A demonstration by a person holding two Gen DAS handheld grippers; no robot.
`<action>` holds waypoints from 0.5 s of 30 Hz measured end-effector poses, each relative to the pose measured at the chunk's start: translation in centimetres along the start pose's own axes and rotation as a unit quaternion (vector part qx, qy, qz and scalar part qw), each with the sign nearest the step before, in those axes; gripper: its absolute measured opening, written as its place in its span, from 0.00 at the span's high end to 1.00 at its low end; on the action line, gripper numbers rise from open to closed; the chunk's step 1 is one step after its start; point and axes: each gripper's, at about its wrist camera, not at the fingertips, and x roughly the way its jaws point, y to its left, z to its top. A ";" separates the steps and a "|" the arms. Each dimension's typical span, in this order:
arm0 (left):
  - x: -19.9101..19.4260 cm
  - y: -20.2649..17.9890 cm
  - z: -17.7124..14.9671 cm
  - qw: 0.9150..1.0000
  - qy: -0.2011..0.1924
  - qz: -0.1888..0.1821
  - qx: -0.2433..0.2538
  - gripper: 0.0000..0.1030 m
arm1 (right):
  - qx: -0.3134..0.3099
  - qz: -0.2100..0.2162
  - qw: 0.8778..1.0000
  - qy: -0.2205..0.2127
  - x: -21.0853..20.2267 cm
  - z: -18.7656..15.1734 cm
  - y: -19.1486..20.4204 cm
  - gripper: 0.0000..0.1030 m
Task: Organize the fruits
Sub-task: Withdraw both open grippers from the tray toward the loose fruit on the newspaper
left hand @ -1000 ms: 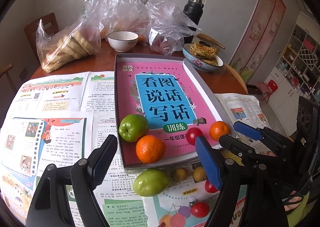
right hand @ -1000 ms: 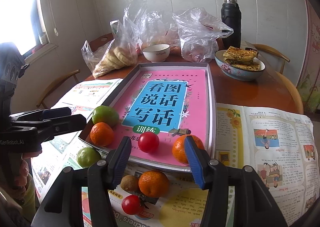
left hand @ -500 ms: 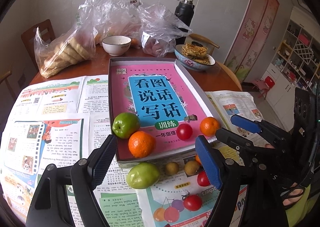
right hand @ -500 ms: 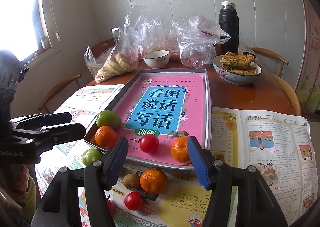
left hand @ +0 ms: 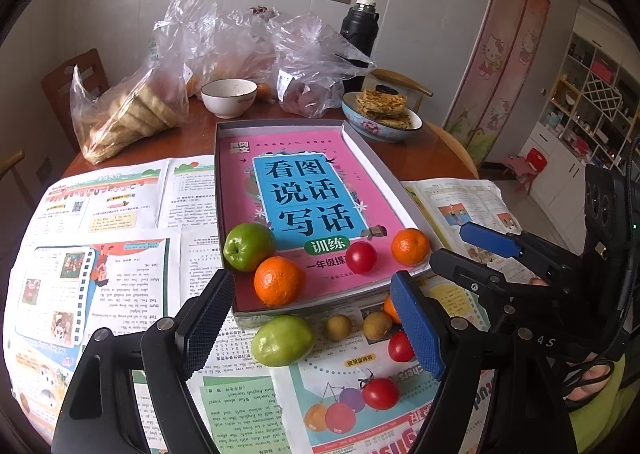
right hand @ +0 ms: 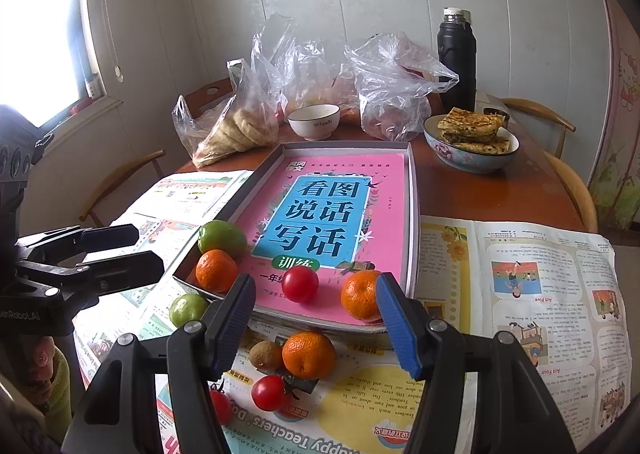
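Left gripper (left hand: 312, 328): jaws open, empty. Right gripper (right hand: 316, 318): jaws just widened, empty. Risk: round orange (right hand: 308, 354) rolling off when nudged.

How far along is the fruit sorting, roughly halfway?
About that. Four fruits sit in the tray: a green apple, two oranges and a tomato. Nothing is in hand: the right gripper and left gripper are both open and empty. Left on the newspaper: another green apple, an orange, brown fruits and tomatoes.
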 end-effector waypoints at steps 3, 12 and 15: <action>-0.2 -0.1 -0.2 1.000 -0.001 -0.003 0.003 0.21 | -0.004 0.002 1.000 0.002 -0.2 -0.2 0.2 0.40; -0.2 -0.6 -1.2 1.000 0.009 -0.004 0.014 0.21 | -0.009 0.004 1.000 0.011 -0.4 -1.0 0.5 0.40; -0.2 -0.7 -1.4 1.000 0.010 -0.003 0.015 0.21 | -0.009 0.005 1.000 0.013 -0.5 -1.2 0.5 0.40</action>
